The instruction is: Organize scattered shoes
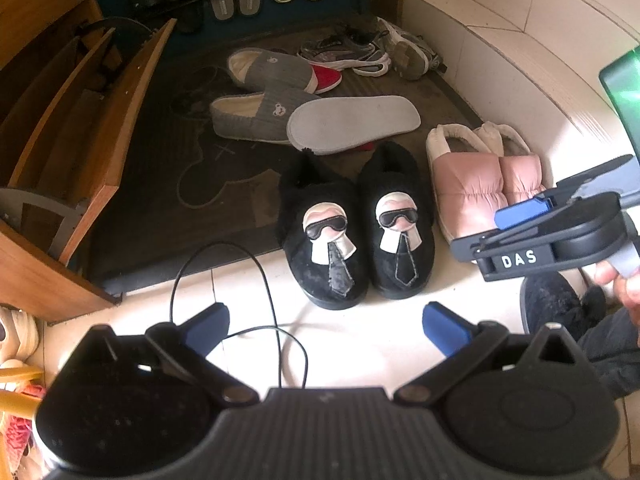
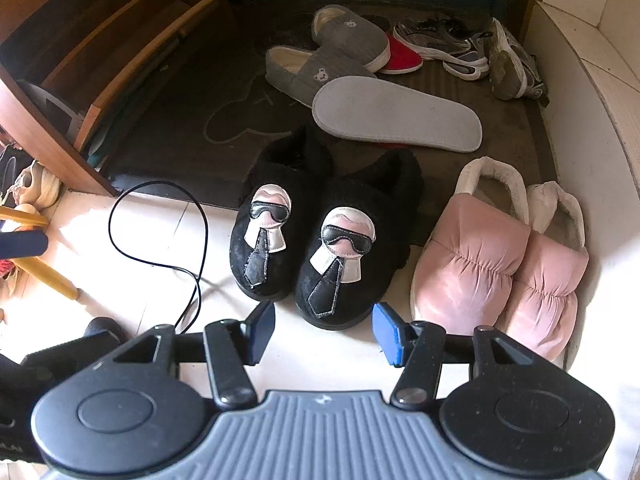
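Neatly, black slippers (image 2: 304,240) lie parallel, toes toward the camera.

Count by kind, as seen from both wrist views.

Black plush slippers (image 2: 304,240): two, one pair. Pink padded slippers (image 2: 500,264): two, one pair. Grey slippers (image 2: 320,60) with a small bear mark: two. Red shoes: one upright (image 2: 404,56), and one lying sole up with its pale sole (image 2: 396,112) showing, red visible only at the edge. Grey-and-white trainers (image 2: 472,52): at least two; the heap is too tangled for a firm count. Black cable (image 2: 160,240) on the floor: one. Dark doormat (image 2: 180,120): one.
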`<state>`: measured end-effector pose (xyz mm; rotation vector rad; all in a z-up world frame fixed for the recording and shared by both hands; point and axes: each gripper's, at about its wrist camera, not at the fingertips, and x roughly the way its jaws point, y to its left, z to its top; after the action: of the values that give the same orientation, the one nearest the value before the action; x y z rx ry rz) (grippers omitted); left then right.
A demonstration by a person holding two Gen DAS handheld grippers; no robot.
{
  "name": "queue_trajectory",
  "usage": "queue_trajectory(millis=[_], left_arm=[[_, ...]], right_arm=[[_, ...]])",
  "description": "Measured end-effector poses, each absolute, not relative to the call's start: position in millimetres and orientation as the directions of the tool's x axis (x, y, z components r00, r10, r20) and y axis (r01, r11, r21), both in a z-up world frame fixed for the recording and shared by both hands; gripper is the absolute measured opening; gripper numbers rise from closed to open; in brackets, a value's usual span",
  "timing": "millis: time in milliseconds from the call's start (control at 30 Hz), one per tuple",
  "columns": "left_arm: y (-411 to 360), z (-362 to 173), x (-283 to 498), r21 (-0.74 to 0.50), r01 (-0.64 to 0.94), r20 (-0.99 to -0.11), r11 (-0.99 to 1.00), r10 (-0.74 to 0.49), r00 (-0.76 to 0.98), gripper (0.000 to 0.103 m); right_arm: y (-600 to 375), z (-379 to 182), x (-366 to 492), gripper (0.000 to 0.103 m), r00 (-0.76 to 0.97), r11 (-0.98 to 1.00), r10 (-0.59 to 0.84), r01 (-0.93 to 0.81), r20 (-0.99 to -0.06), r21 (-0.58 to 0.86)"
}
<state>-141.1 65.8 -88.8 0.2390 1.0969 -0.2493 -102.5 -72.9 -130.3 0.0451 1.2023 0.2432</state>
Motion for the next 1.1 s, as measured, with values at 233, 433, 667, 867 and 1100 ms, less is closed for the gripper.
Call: queue_trajectory(millis=[233, 433, 667, 867, 1100], left_arm=[[65.0, -90.2, -141.9, 0.068, 0.322, -0.900, 0.944, -0.081, 0.428, 0.103], [66.4, -89.8, -141.1, 0.068, 0.320, -0.899, 0.945, -0.081, 0.430, 0.103], [64.8, -90.4, -141.5, 0.068, 0.317, -0.899, 0.946, -0.079, 0.430, 0.103], [61.8, -91.2, -141.6, 0.069, 0.315, -0.899, 0.947, -0.077, 0.430, 0.103], [61.0, -92.1, -141.9, 0.066, 0.313, -0.899, 0.947, -0.080, 0.432, 0.103]], right_arm=[[-73.3, -132.5, -102.7, 0.054, 0.333, 0.973, 0.208, -0.162, -0.920, 0.162], [-73.1, -133.7, -103.4, 0.054, 0.327, 0.972, 0.212, -0.167, -0.921, 0.164], [-73.5, -135.1, -105.2, 0.054, 0.324, 0.972, 0.213, -0.170, -0.922, 0.165], [-72.3, -136.2, -105.7, 0.054, 0.322, 0.971, 0.214, -0.174, -0.922, 0.164], [-72.0, -137.4, -106.1, 0.054, 0.319, 0.972, 0.212, -0.171, -0.924, 0.163]])
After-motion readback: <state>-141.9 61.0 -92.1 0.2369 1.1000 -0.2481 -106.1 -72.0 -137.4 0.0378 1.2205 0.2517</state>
